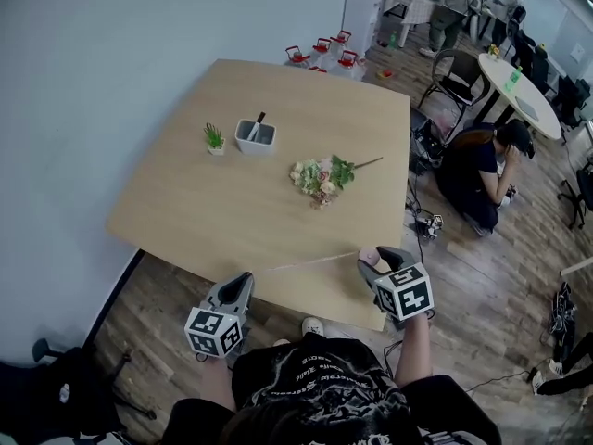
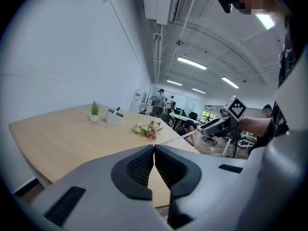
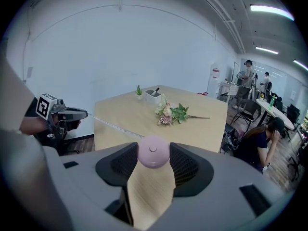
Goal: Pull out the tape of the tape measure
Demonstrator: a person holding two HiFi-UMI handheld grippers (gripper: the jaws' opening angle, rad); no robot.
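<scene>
**Item 1: tape measure** [image 3: 153,150]. Small round pink case, clamped between the pads of my right gripper [image 3: 153,157]. The jaws stand fairly wide because the case fills the gap, and I judge this grip anchors the case against the pull.

**Item 2: tape** [image 3: 115,125]. A thin strip partly drawn out, running from the case across to the tip of my left gripper [image 2: 154,150]. Those jaws are pressed together, apparently pinching the tape's end. A thin strip needs a full close. The span hangs taut between the two grippers.

**Item 3: desk** [image 1: 278,91]. Its near edge lies just under the span.

**Item 4: flowers** [image 1: 320,176]. Well beyond both grippers.

**Item 5: pen holder** [image 1: 255,135] and potted plant [image 1: 215,139]. Farther beyond the left gripper, clear of the pull.
</scene>
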